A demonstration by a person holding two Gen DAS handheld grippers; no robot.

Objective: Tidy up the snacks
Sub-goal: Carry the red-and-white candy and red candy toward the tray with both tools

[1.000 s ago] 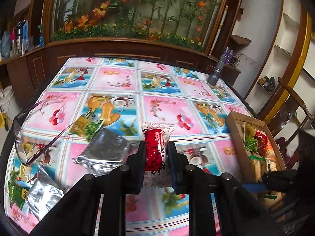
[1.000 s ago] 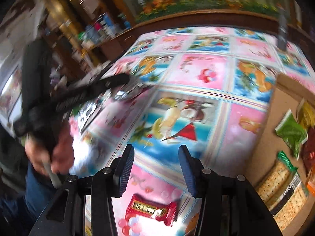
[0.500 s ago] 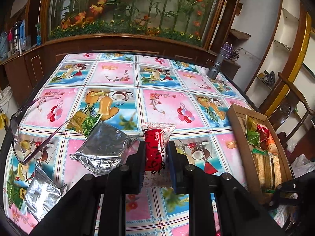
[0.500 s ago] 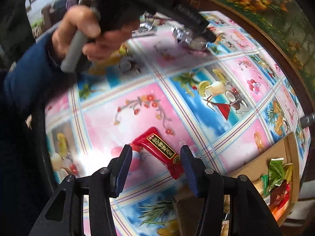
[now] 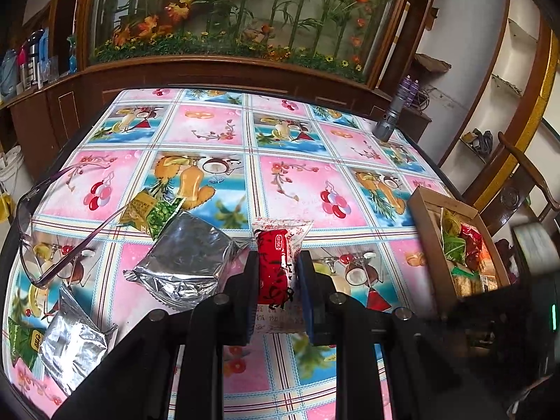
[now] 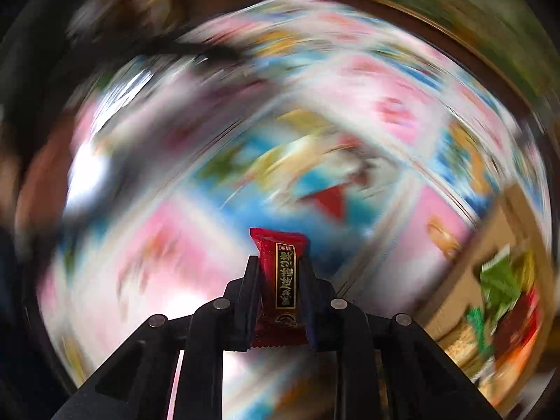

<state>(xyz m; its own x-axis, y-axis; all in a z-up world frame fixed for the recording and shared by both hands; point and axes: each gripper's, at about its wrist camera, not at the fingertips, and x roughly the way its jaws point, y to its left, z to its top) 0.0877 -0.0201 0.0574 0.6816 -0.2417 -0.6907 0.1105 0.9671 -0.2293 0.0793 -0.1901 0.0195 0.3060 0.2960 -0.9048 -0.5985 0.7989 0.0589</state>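
- Left wrist view: the left gripper (image 5: 276,276) is seen with its jaws pinched on a red-and-white snack packet (image 5: 278,262), held by its middle, with both crimped ends left free above the desk (image 5: 297,175).
- Right wrist view: the right gripper (image 6: 278,280) is seen with its jaws pressed onto a dark red bar wrapper (image 6: 281,273), gripped along its lower half; everything behind it is smeared by motion blur, so its height over the desk cannot be judged.
- A slip is judged possible in either grip, since glossy film is held by pressure alone and a fast swing could work a packet loose.
- The cardboard box (image 5: 425,245) at the right edge of the desk is already part-filled with snacks, so a packet dropped carelessly could be caught on the wall or left lying across the rim.
- A collision between the two grippers is judged a risk if both are carried to the box at once.
- The eyeglasses (image 5: 38,238), the large silver pouch (image 5: 185,262), the small silver pouch (image 5: 73,346) and the green-and-yellow sachet (image 5: 150,211) lie just beside the left gripper and could be swept aside by a low pass.
- The flashlight (image 5: 390,117) stands upright near the far edge and could be toppled by a wide reach.
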